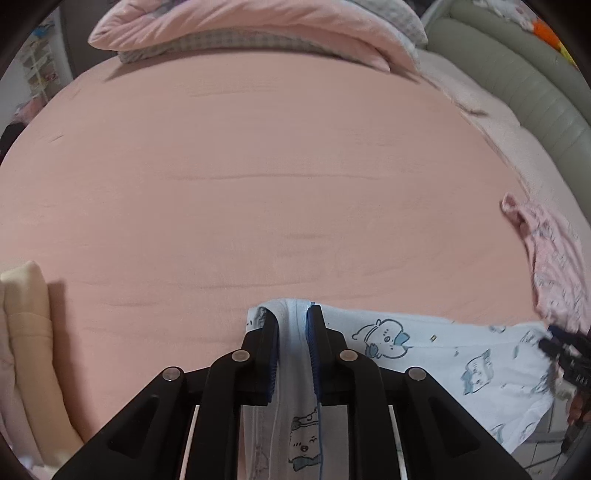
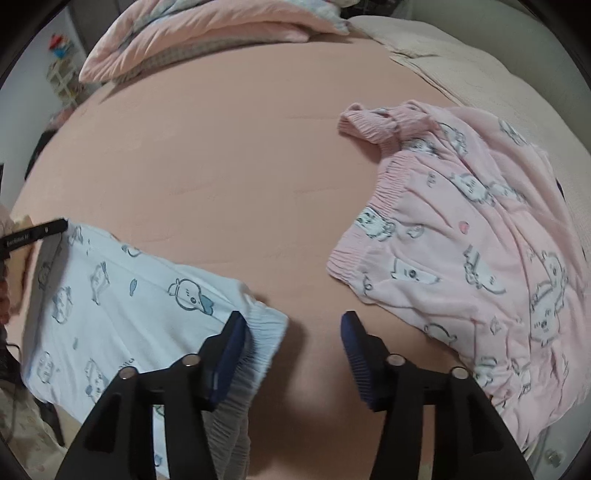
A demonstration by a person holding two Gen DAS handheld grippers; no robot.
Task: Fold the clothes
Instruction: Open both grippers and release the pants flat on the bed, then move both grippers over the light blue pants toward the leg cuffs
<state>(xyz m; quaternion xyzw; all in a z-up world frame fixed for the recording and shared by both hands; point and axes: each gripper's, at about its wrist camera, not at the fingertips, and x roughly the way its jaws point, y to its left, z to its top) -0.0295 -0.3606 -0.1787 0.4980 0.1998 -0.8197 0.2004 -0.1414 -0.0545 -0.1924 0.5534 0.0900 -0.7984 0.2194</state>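
A pale blue garment with cartoon prints (image 1: 424, 354) lies along the near edge of the pink bed (image 1: 258, 166). My left gripper (image 1: 291, 325) is shut on one end of it; cloth fills the narrow gap between the blue pads. In the right wrist view the same garment (image 2: 122, 295) stretches left, its ribbed waistband (image 2: 258, 332) beside the left finger. My right gripper (image 2: 293, 325) is open, with the waistband at its left pad and bare sheet between the fingers. The right gripper's tip shows in the left wrist view (image 1: 565, 350).
A pink printed garment (image 2: 461, 240) lies crumpled at the right. A folded pink quilt (image 1: 251, 33) sits at the far end. Folded cream clothes (image 1: 26, 332) are stacked at the left. A grey padded headboard (image 1: 517, 74) runs along the right side.
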